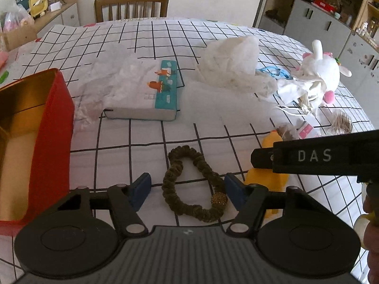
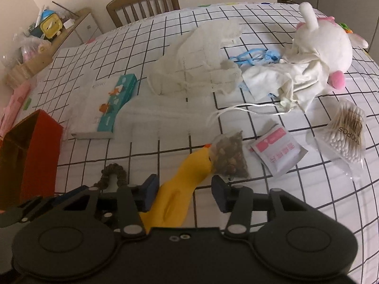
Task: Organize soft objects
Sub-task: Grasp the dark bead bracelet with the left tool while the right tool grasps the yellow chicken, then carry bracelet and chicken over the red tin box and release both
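The bench (image 1: 213,127), under a white black-gridded cloth, carries the clutter to be sorted. At its near left stands a red box (image 1: 52,127), open and empty as far as shows, probably meant to receive the soft things. Far right lies a white plush toy (image 2: 327,47) tangled with a cream drawstring bag (image 2: 272,80); a gauzy white bag (image 1: 232,66) sits beside them.

The right claw (image 2: 183,187) straddles a yellow rubber duck (image 2: 180,189), one pad at its flank, the other apart, so nothing is gripped yet. The left claw (image 1: 188,187) is lowered around a brown scrunchie (image 1: 191,184), half open, both pads just clear of the loop. Each seems lined up for a pinch before a carry to the box.
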